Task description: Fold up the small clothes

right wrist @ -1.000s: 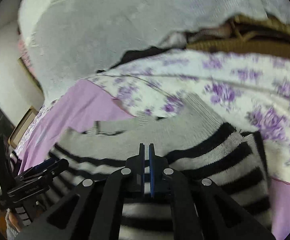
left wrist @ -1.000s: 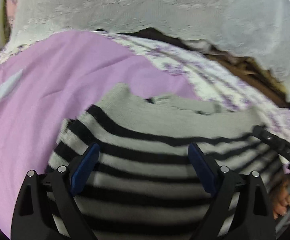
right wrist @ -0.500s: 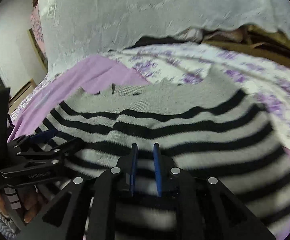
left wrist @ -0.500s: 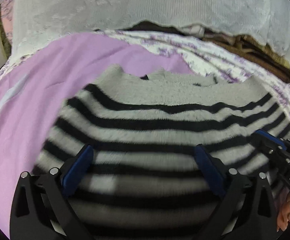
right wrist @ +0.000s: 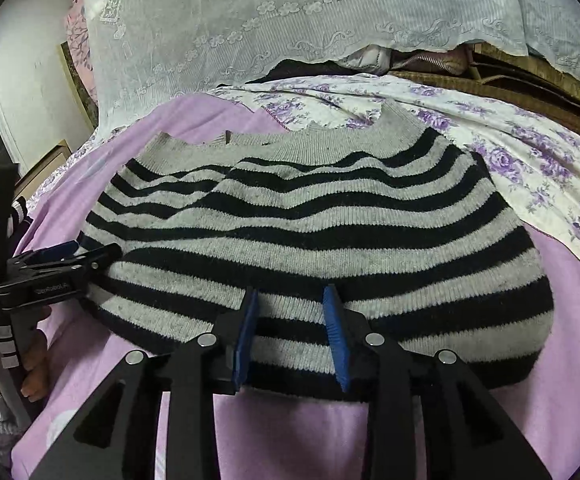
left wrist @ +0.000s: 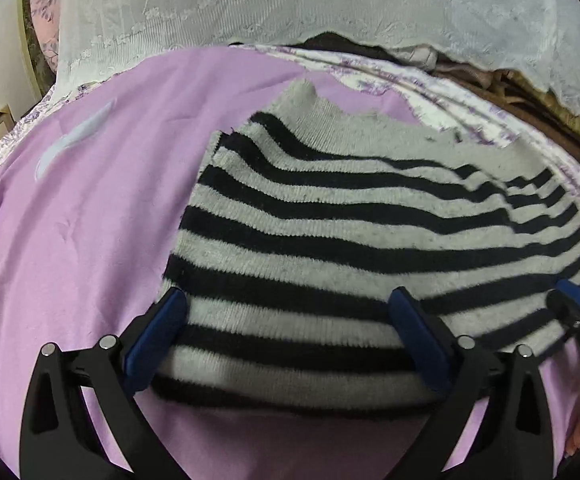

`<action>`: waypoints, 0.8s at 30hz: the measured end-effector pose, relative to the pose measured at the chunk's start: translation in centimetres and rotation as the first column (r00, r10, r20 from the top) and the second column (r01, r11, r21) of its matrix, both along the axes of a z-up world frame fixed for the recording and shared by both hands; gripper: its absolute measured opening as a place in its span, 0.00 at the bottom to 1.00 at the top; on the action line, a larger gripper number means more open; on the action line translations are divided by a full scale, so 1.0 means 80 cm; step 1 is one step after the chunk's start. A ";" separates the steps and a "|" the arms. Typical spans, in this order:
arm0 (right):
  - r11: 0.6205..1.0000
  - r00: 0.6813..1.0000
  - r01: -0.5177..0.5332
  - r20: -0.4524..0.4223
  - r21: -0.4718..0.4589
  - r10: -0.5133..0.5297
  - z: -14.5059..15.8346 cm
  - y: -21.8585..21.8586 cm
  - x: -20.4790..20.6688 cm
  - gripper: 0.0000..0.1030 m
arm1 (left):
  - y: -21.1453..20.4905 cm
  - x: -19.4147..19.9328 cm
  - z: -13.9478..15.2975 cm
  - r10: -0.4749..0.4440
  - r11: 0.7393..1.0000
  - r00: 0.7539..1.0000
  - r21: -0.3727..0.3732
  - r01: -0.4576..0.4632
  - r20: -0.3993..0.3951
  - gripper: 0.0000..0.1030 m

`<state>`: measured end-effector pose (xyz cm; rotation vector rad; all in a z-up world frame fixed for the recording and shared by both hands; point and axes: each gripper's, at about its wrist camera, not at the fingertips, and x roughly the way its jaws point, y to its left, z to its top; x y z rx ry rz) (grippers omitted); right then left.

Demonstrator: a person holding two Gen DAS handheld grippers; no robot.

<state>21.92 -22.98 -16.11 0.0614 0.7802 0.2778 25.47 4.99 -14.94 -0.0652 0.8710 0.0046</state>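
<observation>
A grey-and-black striped sweater [left wrist: 349, 240] [right wrist: 309, 232] lies folded and flat on the lilac sheet [left wrist: 90, 220], neckline at the far side. My left gripper [left wrist: 286, 300] stands wide open over the sweater's near left part; its pads do not touch the knit. It shows at the left edge of the right wrist view as the left gripper [right wrist: 62, 260]. My right gripper [right wrist: 290, 294] hovers over the near hem, its jaws opening. The knit lies under the gap, not pressed by the pads. In the left wrist view, the right gripper's tip [left wrist: 577, 300] shows at the right edge.
A white sheet with purple flowers [right wrist: 529, 148] lies beyond and right of the sweater. A white lace cloth [right wrist: 290, 20] drapes over a pile of brown and dark clothes [right wrist: 509, 76] at the back. A person's hand [right wrist: 34, 368] holds the left tool.
The right jaws went from shut to parted. The sweater settled flat on the lilac sheet. Both grippers drew back to its near hem, and the left jaws widened slightly.
</observation>
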 end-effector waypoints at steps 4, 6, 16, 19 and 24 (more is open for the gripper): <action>1.000 1.000 -0.011 -0.008 -0.008 0.011 -0.001 0.001 -0.012 0.38 | 0.020 -0.013 0.001 0.034 0.999 0.999 -0.034 -0.035 -0.013 0.96; 1.000 1.000 -0.012 -0.011 -0.008 0.012 -0.002 0.001 -0.013 0.39 | 0.030 -0.006 -0.009 0.046 0.996 0.997 -0.070 -0.051 -0.061 0.96; 0.996 0.999 0.030 0.040 0.084 -0.033 0.038 -0.024 -0.002 0.39 | 0.056 -0.015 0.037 0.058 0.975 0.998 -0.215 -0.053 0.020 0.96; 0.994 0.997 0.057 0.045 0.096 -0.062 0.049 -0.032 0.026 0.39 | 0.039 0.008 0.060 0.039 0.983 0.998 -0.179 -0.029 0.049 0.96; 0.982 0.994 0.104 0.025 0.158 -0.109 0.052 -0.048 0.090 0.47 | 0.008 0.070 0.068 0.016 0.992 0.999 -0.127 -0.010 0.046 0.96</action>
